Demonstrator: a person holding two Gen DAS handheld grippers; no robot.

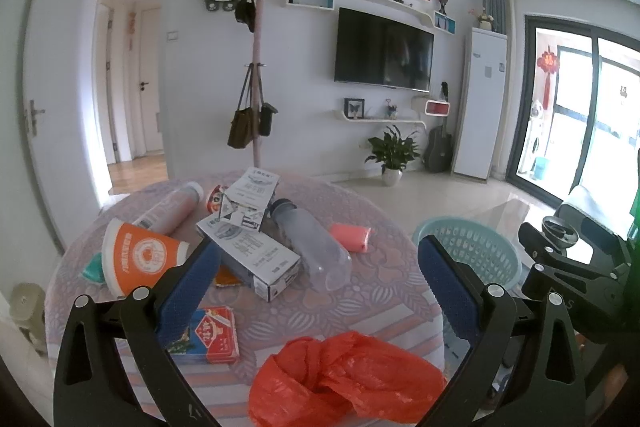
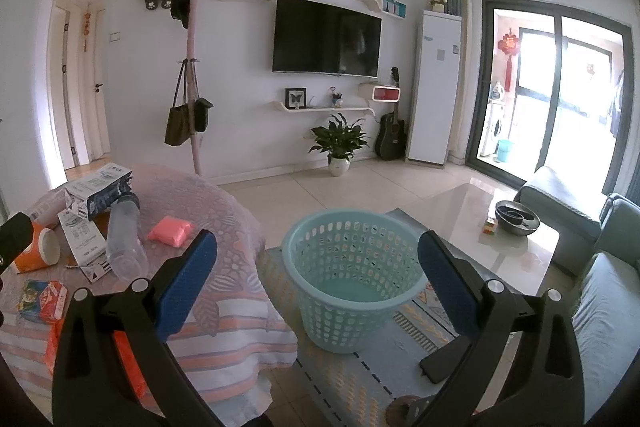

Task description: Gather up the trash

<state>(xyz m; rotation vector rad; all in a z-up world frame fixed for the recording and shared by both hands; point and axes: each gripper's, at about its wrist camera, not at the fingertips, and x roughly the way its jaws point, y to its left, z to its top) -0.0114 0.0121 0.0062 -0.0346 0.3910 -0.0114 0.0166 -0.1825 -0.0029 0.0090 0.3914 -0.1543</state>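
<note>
Trash lies on a round table with a pink patterned cloth [image 1: 360,307]. There is a red plastic bag [image 1: 344,379] at the near edge, a red card pack [image 1: 208,337], an orange paper cup [image 1: 136,259], white cartons [image 1: 256,259], a clear bottle [image 1: 312,247], a pink packet [image 1: 351,235] and a second bottle [image 1: 172,213]. My left gripper [image 1: 316,267] is open above the table, empty. My right gripper [image 2: 316,267] is open and empty, above a light-blue basket [image 2: 352,271] on the floor rug right of the table [image 2: 224,227].
A glass coffee table [image 2: 512,239] with a dark bowl [image 2: 516,217] stands right of the basket. A grey sofa [image 2: 608,291] is at far right. A black object [image 2: 444,359] lies on the rug. A coat stand [image 2: 192,75] and a potted plant [image 2: 339,147] stand by the far wall.
</note>
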